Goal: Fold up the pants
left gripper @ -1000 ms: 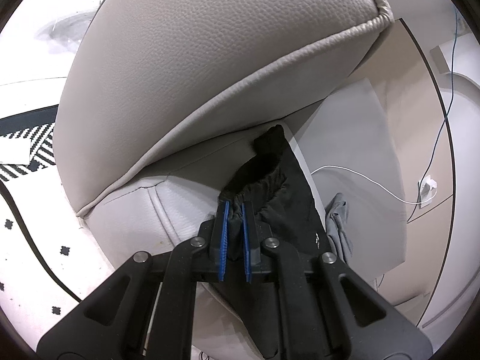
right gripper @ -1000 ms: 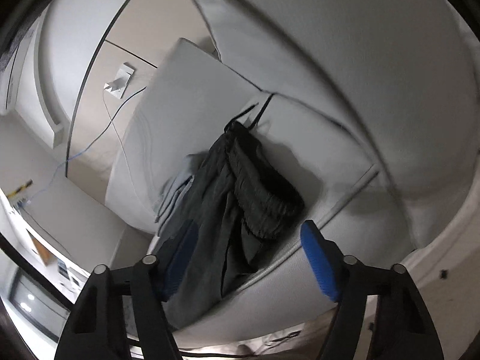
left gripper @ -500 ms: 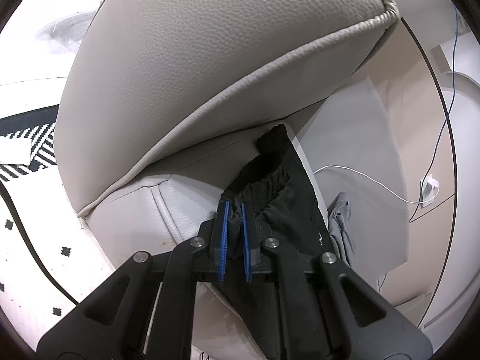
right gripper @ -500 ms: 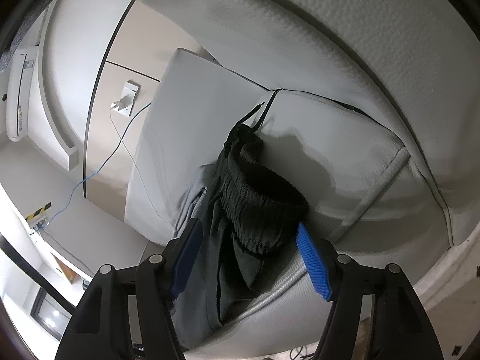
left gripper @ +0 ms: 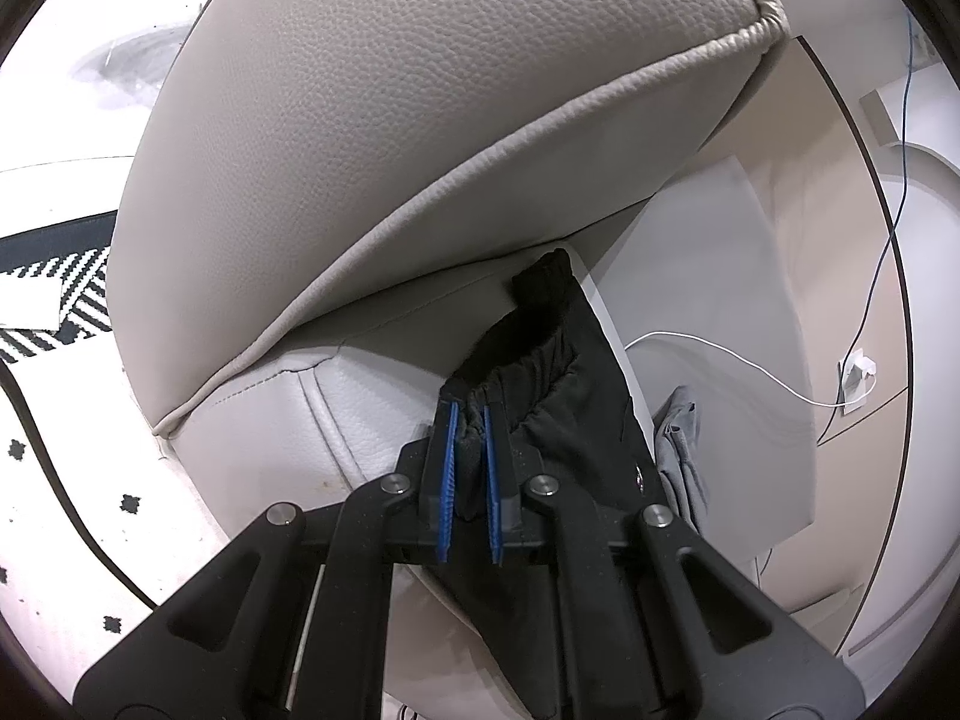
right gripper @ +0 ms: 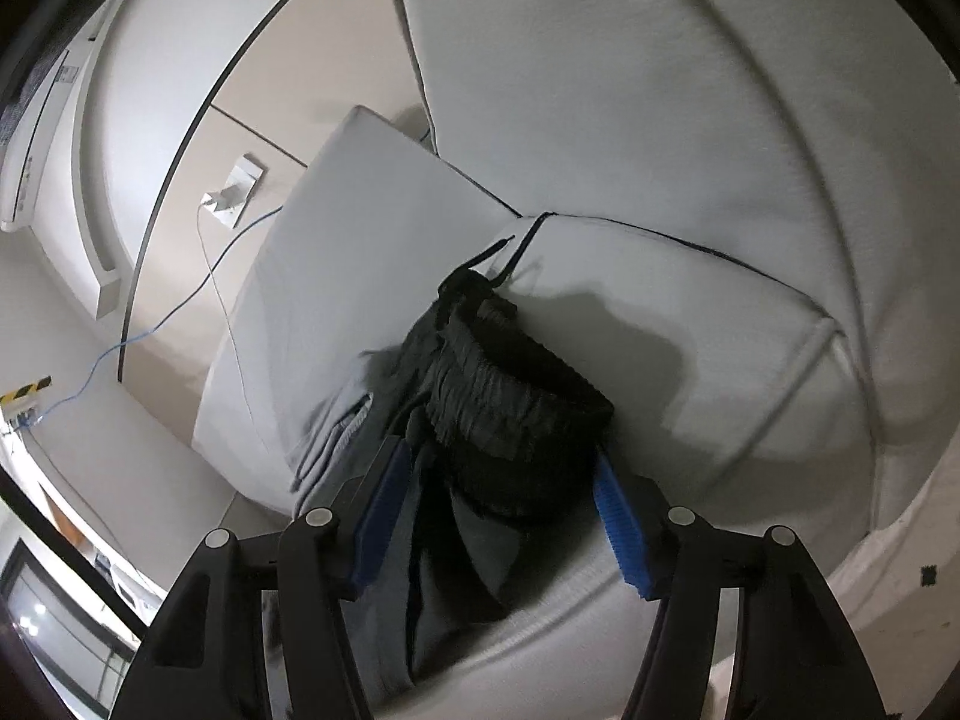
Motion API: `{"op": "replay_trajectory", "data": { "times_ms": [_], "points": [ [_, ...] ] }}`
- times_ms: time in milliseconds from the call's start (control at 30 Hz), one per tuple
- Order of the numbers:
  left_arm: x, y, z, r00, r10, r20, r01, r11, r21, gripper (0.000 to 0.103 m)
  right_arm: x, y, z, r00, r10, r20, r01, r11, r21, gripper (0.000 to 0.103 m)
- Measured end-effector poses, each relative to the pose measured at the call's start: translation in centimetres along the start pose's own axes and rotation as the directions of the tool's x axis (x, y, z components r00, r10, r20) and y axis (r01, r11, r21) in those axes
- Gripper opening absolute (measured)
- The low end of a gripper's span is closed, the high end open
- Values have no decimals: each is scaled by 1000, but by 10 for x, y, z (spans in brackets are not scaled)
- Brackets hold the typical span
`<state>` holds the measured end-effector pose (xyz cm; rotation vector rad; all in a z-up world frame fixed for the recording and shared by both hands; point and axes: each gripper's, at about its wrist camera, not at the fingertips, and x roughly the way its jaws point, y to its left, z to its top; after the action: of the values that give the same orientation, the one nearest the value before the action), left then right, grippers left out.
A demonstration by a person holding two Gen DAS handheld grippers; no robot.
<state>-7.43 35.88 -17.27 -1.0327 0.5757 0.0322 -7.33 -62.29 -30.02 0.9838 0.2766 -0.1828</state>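
The black pants [left gripper: 564, 396] lie bunched on the grey sofa seat [left gripper: 360, 414]. My left gripper [left gripper: 469, 420] is shut on the gathered elastic waistband at its near end. In the right wrist view the pants [right gripper: 510, 408] show their ribbed waistband and a drawstring. My right gripper [right gripper: 498, 468] is open, its blue pads on either side of the waistband and close to the cloth.
A large grey back cushion [left gripper: 420, 120] overhangs the seat. A light grey garment [left gripper: 681, 450] lies beside the pants; it also shows in the right wrist view [right gripper: 342, 420]. A side cushion [right gripper: 360, 228] stands behind. Cables run to a wall socket [right gripper: 234, 192]. A patterned rug [left gripper: 54, 312] lies at left.
My right gripper has moved in toward the pants, so its open pads now straddle the waistband. My left gripper keeps its hold and has barely moved.
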Motion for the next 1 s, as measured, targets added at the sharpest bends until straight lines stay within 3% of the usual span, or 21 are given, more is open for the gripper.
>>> {"op": "replay_trajectory", "data": {
  "times_ms": [167, 267, 433, 633, 1000],
  "points": [
    [-1, -2, 1, 1000, 1, -2, -1, 1000, 14, 6, -8, -28, 5, 999, 37, 27, -42, 978, 203, 36],
    [-2, -6, 1, 1000, 11, -8, -11, 999, 43, 5, -11, -28, 9, 999, 34, -11, -31, 983, 183, 18],
    [-9, -7, 1, 1000, 7, -28, -5, 999, 48, 5, -21, -8, 21, 998, 27, -57, -19, 990, 136, 12],
    [-22, -21, 8, 996, 3, -92, 4, 997, 72, 4, -53, 22, 41, 998, 32, -50, -29, 997, 66, 11],
    [-49, -51, 33, 971, -197, -137, 185, 978, -94, 4, -87, 79, 83, 989, 148, 8, -148, 984, 98, 10]
  ]
}}
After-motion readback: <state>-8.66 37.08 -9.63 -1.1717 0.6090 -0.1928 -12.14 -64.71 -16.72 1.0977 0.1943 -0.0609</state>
